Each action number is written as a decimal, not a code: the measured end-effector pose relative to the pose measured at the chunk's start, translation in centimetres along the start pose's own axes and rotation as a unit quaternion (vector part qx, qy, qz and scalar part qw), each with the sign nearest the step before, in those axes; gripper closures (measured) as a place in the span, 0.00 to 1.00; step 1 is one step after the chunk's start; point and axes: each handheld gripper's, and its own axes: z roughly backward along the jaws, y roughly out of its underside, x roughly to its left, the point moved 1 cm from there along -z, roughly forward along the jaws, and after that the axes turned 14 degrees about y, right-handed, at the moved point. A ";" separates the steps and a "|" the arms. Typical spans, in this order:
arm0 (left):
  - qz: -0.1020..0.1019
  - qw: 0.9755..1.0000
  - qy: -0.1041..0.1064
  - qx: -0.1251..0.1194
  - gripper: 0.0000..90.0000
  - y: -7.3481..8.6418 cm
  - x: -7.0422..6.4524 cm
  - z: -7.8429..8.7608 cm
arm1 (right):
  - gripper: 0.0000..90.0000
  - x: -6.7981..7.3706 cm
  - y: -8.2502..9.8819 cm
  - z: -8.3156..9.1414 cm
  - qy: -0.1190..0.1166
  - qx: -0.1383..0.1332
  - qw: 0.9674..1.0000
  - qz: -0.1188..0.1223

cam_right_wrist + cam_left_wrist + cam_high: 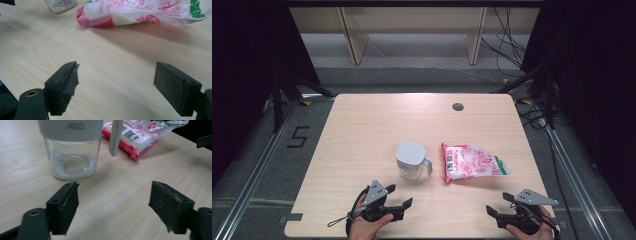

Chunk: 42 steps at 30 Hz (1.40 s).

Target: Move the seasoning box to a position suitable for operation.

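A glass jar [411,162] with a grey lid and a side handle stands upright at the middle of the wooden table [362,130]. In the left gripper view the jar [72,157] holds a little white powder at its bottom. Right of it lies a pink and white plastic bag [472,162], also seen as the bag [140,12] in the right gripper view. My left gripper [399,196] rests near the front edge, open and bare, a short way in front of the jar. My right gripper [499,203] sits at the front right, open, with nothing between its jaws, short of the bag.
A round grey cable hole [457,106] sits near the table's far edge. Dark metal frame legs [277,100] and floor cables [507,40] stand beyond the table. A floor marking [298,136] lies to the left.
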 end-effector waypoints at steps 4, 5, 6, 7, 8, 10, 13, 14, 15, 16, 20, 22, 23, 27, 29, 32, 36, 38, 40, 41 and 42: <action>-0.012 1.000 0.014 0.004 0.44 -0.1 -0.6 -1.1 | 0.23 0.1 0.0 0.0 -0.001 0.001 1.000 -0.005; -0.017 1.000 0.017 0.006 0.49 -0.2 -0.8 -1.5 | 0.23 -0.2 -0.1 0.0 0.001 -0.010 1.000 0.012; -0.022 1.000 0.020 0.008 0.51 -0.3 -1.0 -1.8 | 0.24 -0.2 -0.1 0.0 -0.001 -0.008 1.000 0.010; -0.031 0.999 0.014 0.014 0.51 -0.4 -1.2 -2.1 | 0.24 -0.2 -0.1 0.0 -0.001 -0.008 1.000 0.010; -0.040 0.999 0.012 0.016 0.53 -0.5 -1.3 -2.4 | 0.24 -0.2 -0.1 -0.1 0.005 -0.012 1.000 0.016; -0.044 0.999 0.011 0.014 0.59 -0.6 -1.4 -3.0 | 0.24 -0.2 -0.1 -0.1 0.001 -0.011 1.000 0.015; -0.049 0.999 0.004 0.013 0.65 -0.6 -1.1 -3.6 | 0.24 -0.2 -0.1 -0.1 0.001 -0.009 1.000 0.014; -0.051 0.999 0.007 0.008 0.68 -0.6 -1.0 -3.9 | 0.24 0.1 0.0 0.0 0.001 0.000 1.000 -0.003; -0.051 0.999 0.007 0.008 0.69 -0.6 -1.0 -3.9 | 0.24 0.0 0.0 0.0 0.001 -0.002 1.000 0.002; -0.050 0.999 0.003 0.003 0.69 -0.7 -1.2 -4.1 | 0.24 0.0 0.0 0.0 0.001 -0.002 1.000 0.002; -0.057 0.998 -0.005 -0.003 0.74 -1.0 -1.6 -5.2 | 0.25 -0.1 0.0 -0.1 -0.004 -0.003 1.000 0.013; -0.075 0.997 -0.020 0.009 0.74 -1.2 -1.9 -5.7 | 0.26 0.3 0.0 -0.1 -0.008 0.007 1.000 0.006; -0.075 0.997 -0.020 0.009 0.75 -1.2 -1.9 -5.7 | 0.26 0.1 0.0 -0.2 -0.013 -0.007 1.000 0.023; -0.099 0.995 -0.031 0.012 0.76 -1.7 -2.6 -6.9 | 0.26 0.2 -0.1 -0.3 -0.011 -0.008 0.999 0.030; -0.109 0.993 -0.051 0.020 0.77 -1.9 -2.2 -7.3 | 0.25 0.0 -0.1 -0.2 -0.013 -0.006 1.000 0.027; -0.105 0.992 -0.062 0.020 0.76 -2.2 -2.2 -7.7 | 0.25 0.0 -0.1 -0.2 -0.012 -0.008 1.000 0.024; -0.094 0.992 -0.077 0.013 0.75 -2.7 -1.7 -8.4 | 0.25 0.1 -0.1 -0.2 -0.021 -0.006 0.999 0.026; -0.099 0.992 -0.082 0.017 0.75 -2.8 -1.5 -8.4 | 0.25 0.4 -0.1 -0.2 -0.026 -0.004 1.000 0.012; -0.070 0.995 -0.077 0.005 0.75 -2.8 -1.1 -8.8 | 0.25 0.1 -0.1 -0.3 -0.023 -0.013 0.999 0.030; -0.071 0.994 -0.084 0.009 0.75 -2.9 -1.0 -8.8 | 0.25 0.1 -0.1 -0.3 -0.024 -0.013 0.999 0.030; -0.072 0.994 -0.085 0.008 0.75 -2.9 -0.8 -9.0 | 0.25 0.2 -0.1 -0.3 -0.029 -0.007 0.999 0.023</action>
